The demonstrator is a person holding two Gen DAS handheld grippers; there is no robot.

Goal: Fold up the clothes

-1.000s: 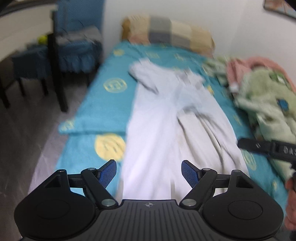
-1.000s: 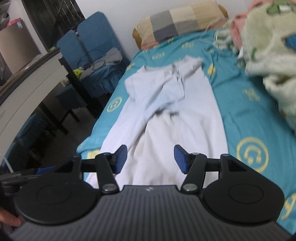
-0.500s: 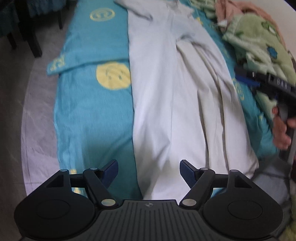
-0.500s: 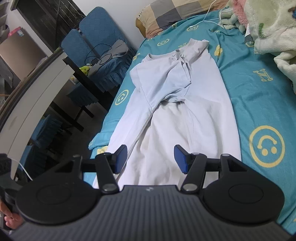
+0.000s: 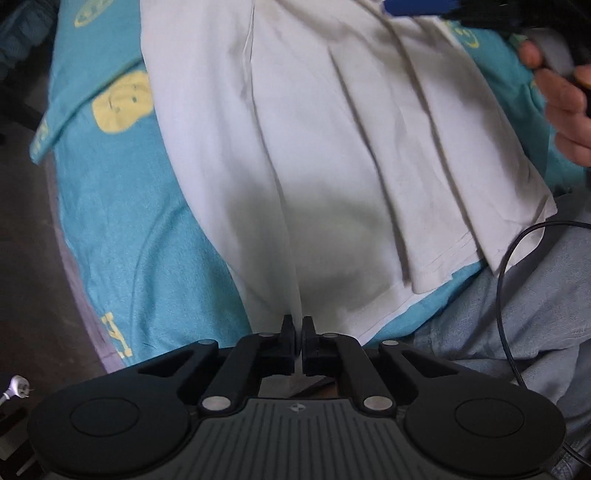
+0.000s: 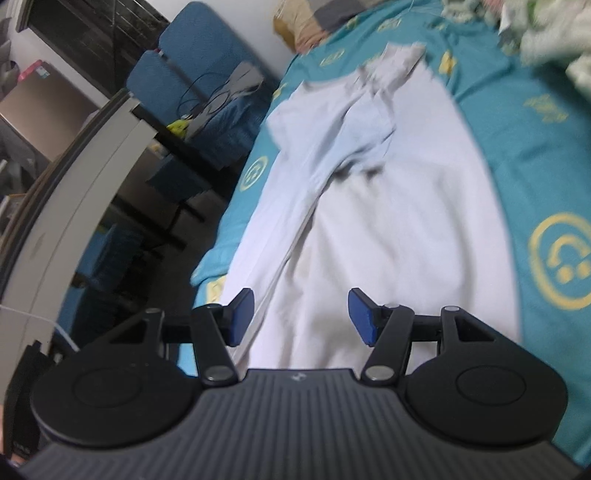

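A long white garment [image 5: 332, 147] lies flat along the teal bed sheet [image 5: 118, 221], folded lengthwise with pleats on its right side. My left gripper [image 5: 298, 328] is at the garment's near hem, shut on a ridge of the white cloth. In the right wrist view the same garment [image 6: 388, 221] stretches away toward the pillow, its sleeve folded across the chest. My right gripper [image 6: 301, 314] hovers open just above the lower half, with nothing between its blue pads. From the left wrist view, that gripper's blue tip [image 5: 417, 7] and the hand [image 5: 565, 107] holding it show at top right.
The person's jeans-clad legs [image 5: 517, 314] and a black cable [image 5: 506, 258] are at the bed's near right corner. Blue chairs [image 6: 192, 74] and a white desk [image 6: 74, 177] stand left of the bed. A pillow [image 6: 314, 18] and a green blanket [image 6: 546, 37] lie at the far end.
My left gripper dropped from high above the bed to the garment's near hem and shut on the cloth. The right gripper came lower over the garment and stayed open.
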